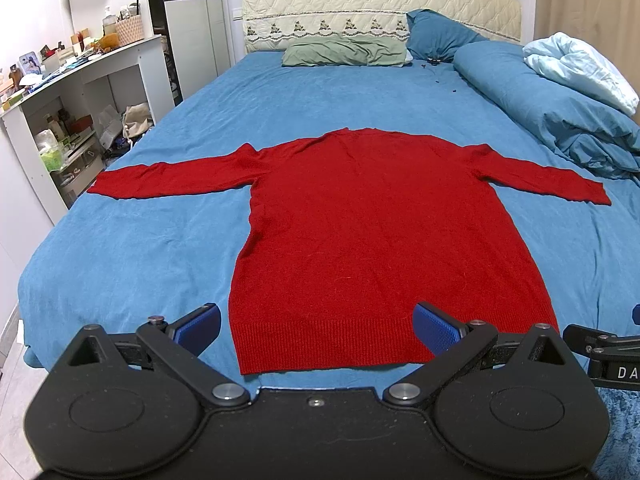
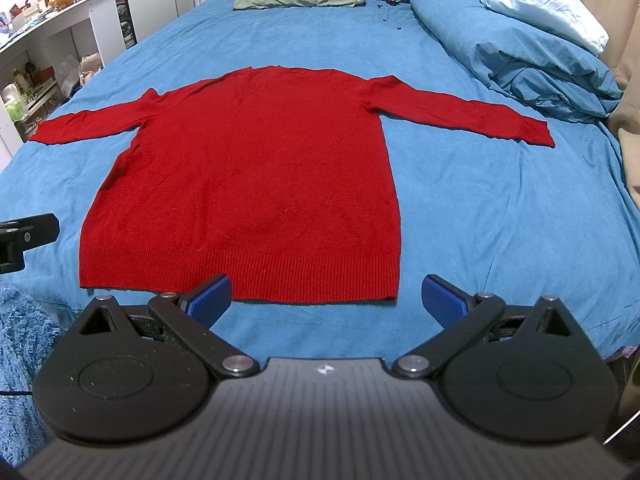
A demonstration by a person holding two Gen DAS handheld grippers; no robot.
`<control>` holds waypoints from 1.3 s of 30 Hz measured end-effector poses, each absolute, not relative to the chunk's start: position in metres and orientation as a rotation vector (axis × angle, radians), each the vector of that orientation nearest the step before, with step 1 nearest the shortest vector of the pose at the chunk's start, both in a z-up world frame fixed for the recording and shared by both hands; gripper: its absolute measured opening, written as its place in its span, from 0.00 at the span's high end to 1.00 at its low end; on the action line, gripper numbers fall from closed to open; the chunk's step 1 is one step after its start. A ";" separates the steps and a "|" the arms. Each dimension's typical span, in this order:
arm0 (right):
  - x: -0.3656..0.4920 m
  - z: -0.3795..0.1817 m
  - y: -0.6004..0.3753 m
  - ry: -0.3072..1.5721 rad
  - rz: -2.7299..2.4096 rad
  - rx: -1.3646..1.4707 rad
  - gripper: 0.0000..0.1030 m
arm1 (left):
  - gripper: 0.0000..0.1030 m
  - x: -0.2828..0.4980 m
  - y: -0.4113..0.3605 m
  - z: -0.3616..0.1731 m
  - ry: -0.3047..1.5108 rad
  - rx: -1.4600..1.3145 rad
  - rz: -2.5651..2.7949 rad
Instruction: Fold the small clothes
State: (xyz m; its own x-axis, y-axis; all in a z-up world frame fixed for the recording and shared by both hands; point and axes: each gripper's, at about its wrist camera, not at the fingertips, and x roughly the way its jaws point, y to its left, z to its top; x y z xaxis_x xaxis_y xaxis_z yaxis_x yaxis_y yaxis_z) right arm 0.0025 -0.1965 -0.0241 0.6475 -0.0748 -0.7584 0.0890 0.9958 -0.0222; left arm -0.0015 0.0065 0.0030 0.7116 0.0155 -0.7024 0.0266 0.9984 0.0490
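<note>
**Left wrist view: red sweater spread flat on the bed**

Left wrist view has the red sweater [image 1: 360,216] lying flat on the blue bedsheet [image 1: 160,240], sleeves out, hem nearest. The left gripper [image 1: 316,326] hangs by the hem, jaws wide.

Right wrist view shows the right gripper [image 2: 326,298] near the hem's right corner, jaws wide, gripping nothing.

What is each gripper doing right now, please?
Left gripper: open, holding nothing, above the red sweater's hem.
Right gripper: open, holding nothing.
</note>
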 end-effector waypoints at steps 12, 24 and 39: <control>0.000 -0.024 -0.194 0.861 -0.092 0.018 0.00 | 0.00 -0.001 0.007 0.003 0.779 0.057 -0.003; 0.002 -0.026 -0.185 0.860 -0.089 0.017 0.00 | 0.00 -0.002 0.008 0.004 0.778 0.054 -0.002; 0.009 -0.010 -0.198 0.824 -0.095 0.070 0.00 | 0.00 0.005 -0.004 0.030 0.705 0.075 -0.017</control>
